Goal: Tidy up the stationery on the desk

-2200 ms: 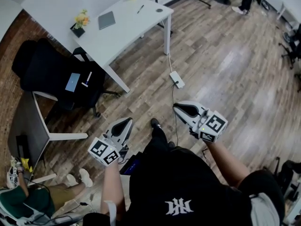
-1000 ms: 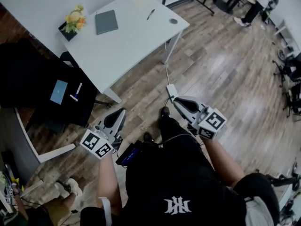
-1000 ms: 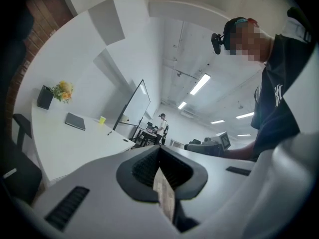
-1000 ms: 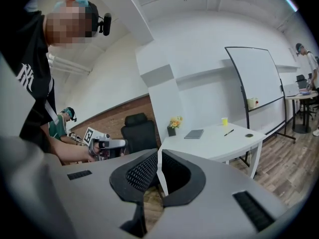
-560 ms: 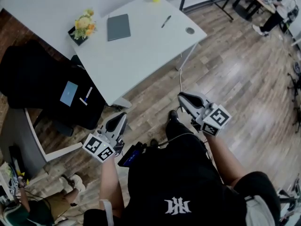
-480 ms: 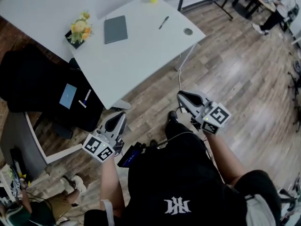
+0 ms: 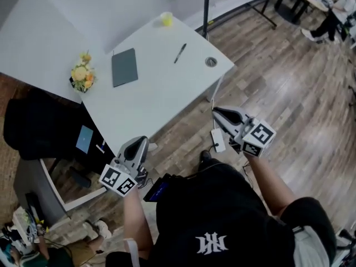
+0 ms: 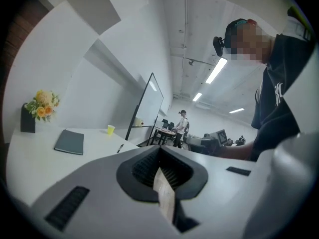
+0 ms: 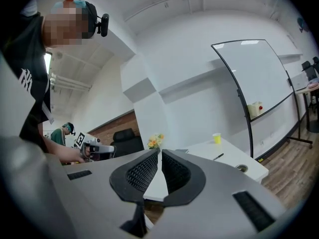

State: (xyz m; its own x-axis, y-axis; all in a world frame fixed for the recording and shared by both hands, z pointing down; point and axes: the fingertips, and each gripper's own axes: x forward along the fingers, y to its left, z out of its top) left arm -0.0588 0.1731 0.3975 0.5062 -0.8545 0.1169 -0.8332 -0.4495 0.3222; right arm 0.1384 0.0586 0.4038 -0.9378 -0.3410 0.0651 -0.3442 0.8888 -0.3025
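i am looking down on the white desk (image 7: 161,96), which is filling the upper middle of the head view, with both grippers hanging low in the frame, short of its near edge. the left gripper (image 7: 138,143) is sitting at lower left with its jaws pressed together and nothing in them. the right gripper (image 7: 217,112) is hanging at centre right, its tips meeting with only a thin sliver behind them, also carrying nothing. the stationery is lying toward the far side of the desk: a grey notebook (image 7: 124,67) flat at upper left, and a pen (image 7: 179,53) lying slanted to its right, well apart from it. a yellow cup (image 7: 166,19) is standing at the far corner, a pot of flowers (image 7: 82,75) is sitting at the left edge beside the notebook, and a round cable port (image 7: 211,62) is showing near the right corner. a wide bare stretch of desktop is lying between the grippers and these things. a black chair (image 7: 39,132) is crowding the desk's left side, with a small blue card (image 7: 84,139) resting on it. on the wood floor (image 7: 289,93), a white power strip (image 7: 217,140) is lying just under the right gripper. a dark stand pole (image 7: 206,7) is rising behind the desk, and a person (image 7: 328,21) is standing at the far upper right.
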